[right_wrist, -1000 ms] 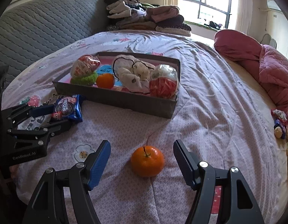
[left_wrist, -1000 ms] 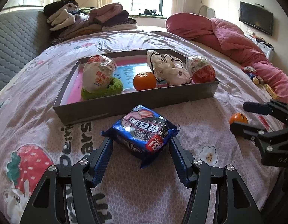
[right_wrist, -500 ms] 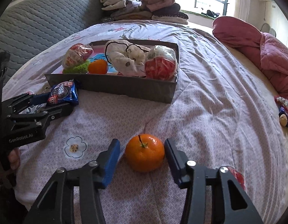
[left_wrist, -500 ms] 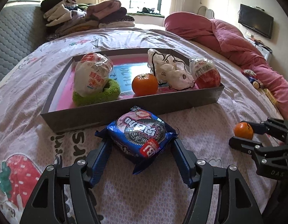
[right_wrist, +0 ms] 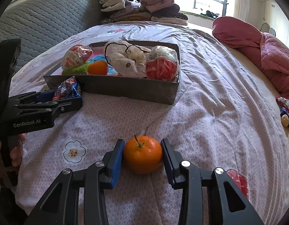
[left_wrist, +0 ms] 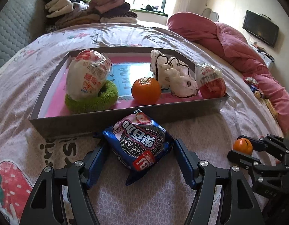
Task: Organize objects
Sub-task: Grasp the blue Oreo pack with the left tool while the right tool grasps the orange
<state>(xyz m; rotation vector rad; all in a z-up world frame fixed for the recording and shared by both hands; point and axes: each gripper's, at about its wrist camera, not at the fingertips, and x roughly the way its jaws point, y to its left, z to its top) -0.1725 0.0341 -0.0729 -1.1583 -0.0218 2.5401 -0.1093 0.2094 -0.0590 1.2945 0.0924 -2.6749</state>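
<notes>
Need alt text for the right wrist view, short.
The right gripper is closing its fingers on an orange lying on the bedsheet. Behind sits a grey tray of snacks; the left gripper straddles a cookie packet.

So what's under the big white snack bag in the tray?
A green knitted ring lies under the white snack bag, on the tray. Its centre is covered by the bag.

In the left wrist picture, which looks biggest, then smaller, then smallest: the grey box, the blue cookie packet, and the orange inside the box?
1. Grey box: biggest, clearly.
2. Blue cookie packet: looks bigger than the orange, though being nearer the camera adds to that.
3. Orange in the box: smallest.
</notes>
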